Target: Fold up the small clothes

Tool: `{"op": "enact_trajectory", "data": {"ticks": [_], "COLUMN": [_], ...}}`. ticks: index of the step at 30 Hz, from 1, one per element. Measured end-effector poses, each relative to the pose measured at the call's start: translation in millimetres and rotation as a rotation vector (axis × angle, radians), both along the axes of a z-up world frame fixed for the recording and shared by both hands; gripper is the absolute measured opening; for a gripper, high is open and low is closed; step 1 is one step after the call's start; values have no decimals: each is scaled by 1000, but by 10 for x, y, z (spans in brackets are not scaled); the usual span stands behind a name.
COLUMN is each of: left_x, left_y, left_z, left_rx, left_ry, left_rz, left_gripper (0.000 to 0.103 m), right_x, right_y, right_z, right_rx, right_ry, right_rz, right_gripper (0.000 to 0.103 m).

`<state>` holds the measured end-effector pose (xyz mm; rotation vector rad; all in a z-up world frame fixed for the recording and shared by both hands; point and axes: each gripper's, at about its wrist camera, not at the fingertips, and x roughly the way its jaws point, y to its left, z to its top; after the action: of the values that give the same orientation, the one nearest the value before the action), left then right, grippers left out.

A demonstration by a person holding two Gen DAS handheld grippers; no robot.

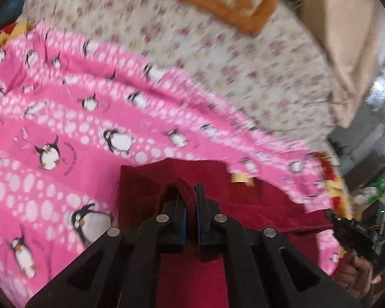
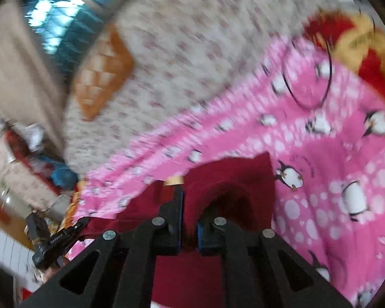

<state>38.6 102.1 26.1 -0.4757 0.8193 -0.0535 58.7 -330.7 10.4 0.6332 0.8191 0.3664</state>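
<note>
While both tongs [image 1: 190,192] [image 2: 190,200] pinch garment [image 1: 256,200] edges.

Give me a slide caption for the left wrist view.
Left tongs pinch a dark red garment over a pink penguin blanket.

Bright, even light; heavy motion blur, fisheye bending and dark corners throughout

a floral bedsheet [image 1: 243,59] under a pink penguin blanket [image 1: 64,128]; possibly a bright window [image 2: 56,18] beyond.
</note>
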Motion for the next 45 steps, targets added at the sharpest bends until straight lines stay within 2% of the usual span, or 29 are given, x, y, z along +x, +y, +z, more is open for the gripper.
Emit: {"op": "enact_trajectory", "data": {"ticks": [2, 6, 8, 12, 17, 19, 21, 23, 24, 25, 27, 30, 33, 34, 35, 37, 38, 39, 41, 42, 44, 45], "left_x": [123, 297, 348, 356, 354, 346, 319, 256, 218, 181, 85, 9, -102, -156, -206, -199, -146, -41, 167, 358, 621, 772], "left_y": [10, 28, 22, -67, -131, -79, 23, 110, 139, 155, 163, 196, 171, 88, -69, -364, -503, -717, -937, -1040, -1080, -1036], "left_z": [-170, -446, -510, -507, -465, -446, -423, -386, -358, -318, -191, -94, 105, 220, 351, 434, 422, 373, 259, 144, -32, -140], "left_rx": [8, -18, -19, 44, 100, 69, -23, -135, -195, -212, -153, -134, -3, 69, 155, 253, 290, 344, 396, 428, 432, 422], "left_ry": [28, 106, 123, 119, 117, 126, 129, 96, 69, 45, -12, -54, -131, -187, -255, -319, -312, -271, -181, -102, -3, 48], "left_rz": [20, 45, 33, 16, 11, 14, 29, 28, 16, 15, 52, 87, 169, 176, 150, 39, -12, -85, -147, -166, -181, -169], "left_gripper": [0, 0, 0, 0, 0, 0, 0, 13, 30, 44, 59, 60, 60, 60, 60, 60, 60, 60, 59, 57, 51, 44], "right_x": [247, 488, 525, 551, 509, 470, 418, 346, 306, 276, 208, 121, 54, 46, 25, -25, -43, -36, 30, 151, 362, 546], "right_y": [39, 5, -92, -171, -154, -178, -238, -304, -324, -335, -354, -441, -504, -478, -443, -231, -144, 39, 266, 431, 590, 645], "right_z": [-198, -620, -777, -830, -786, -760, -705, -591, -519, -468, -368, -255, -124, -63, 5, 204, 254, 309, 298, 244, 79, -77], "right_rx": [-55, -33, 69, 165, 189, 203, 226, 270, 271, 264, 235, 184, 109, 73, 23, -140, -197, -272, -334, -381, -451, -518], "right_ry": [47, 121, 154, 156, 142, 134, 114, 47, 11, -12, -53, -97, -135, -153, -180, -264, -286, -315, -315, -265, -139, -19], "right_rz": [-14, -33, -59, -57, -58, -63, -73, -78, -78, -80, -98, -162, -211, -216, -216, -181, -166, -131, -67, -29, 6, 9], "right_gripper": [8, 7, 7, 14, 20, 21, 21, 21, 21, 21, 22, 31, 31, 30, 30, 30, 30, 30, 30, 30, 30, 30]}}
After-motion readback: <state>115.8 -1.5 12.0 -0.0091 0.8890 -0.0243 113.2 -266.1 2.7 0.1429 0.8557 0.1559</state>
